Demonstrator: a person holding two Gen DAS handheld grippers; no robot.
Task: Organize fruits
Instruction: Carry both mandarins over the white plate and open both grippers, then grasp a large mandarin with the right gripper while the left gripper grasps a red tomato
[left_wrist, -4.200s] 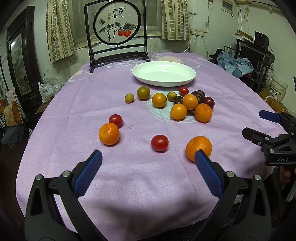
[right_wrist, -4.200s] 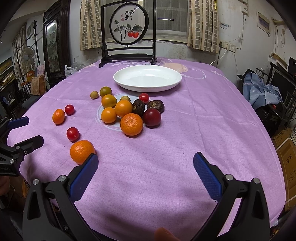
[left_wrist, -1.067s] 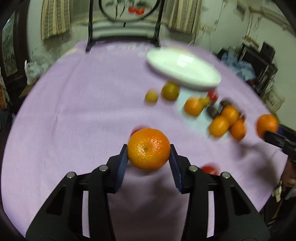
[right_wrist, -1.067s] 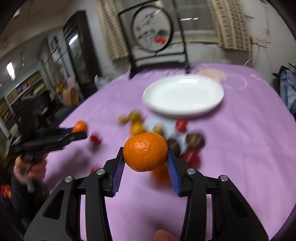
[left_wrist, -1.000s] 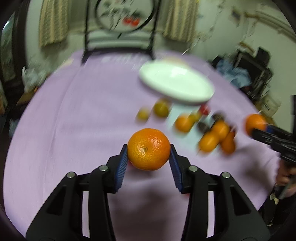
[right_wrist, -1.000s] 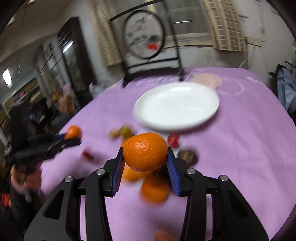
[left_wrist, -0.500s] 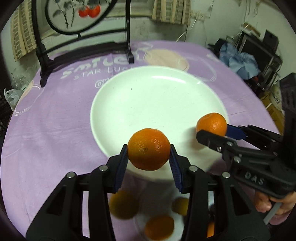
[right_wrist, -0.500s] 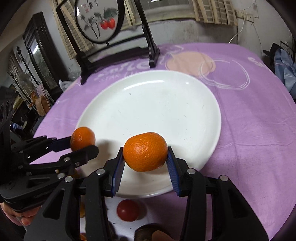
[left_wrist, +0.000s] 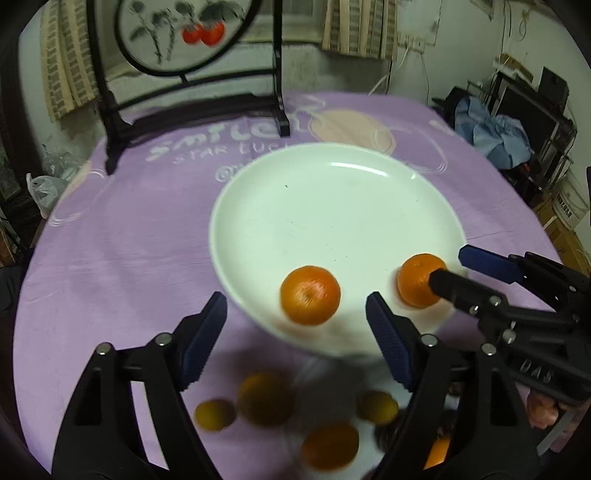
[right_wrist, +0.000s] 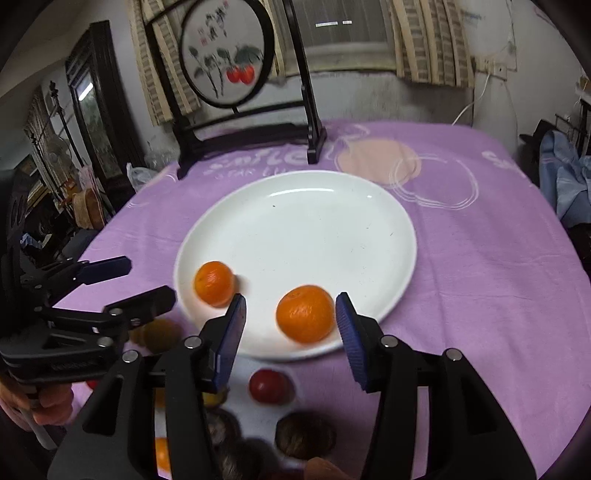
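A white plate (left_wrist: 332, 199) (right_wrist: 303, 221) sits on the purple tablecloth. Two oranges lie on its near part. One orange (left_wrist: 309, 294) (right_wrist: 213, 283) lies just ahead of my open left gripper (left_wrist: 295, 325), free of the pads. The other orange (right_wrist: 305, 313) (left_wrist: 419, 280) lies between the open jaws of my right gripper (right_wrist: 290, 321), not touched by them. The right gripper also shows in the left wrist view (left_wrist: 461, 271), and the left gripper shows in the right wrist view (right_wrist: 129, 284).
Several loose fruits lie on the cloth in front of the plate: oranges (left_wrist: 330, 445), small yellow-green ones (left_wrist: 215, 414), a red tomato (right_wrist: 269, 386) and dark ones (right_wrist: 304, 435). A black-framed round picture stand (right_wrist: 225, 51) stands behind the plate.
Both grippers have opened and let go of their oranges, which now lie on the plate. Both grippers have drawn back a little.
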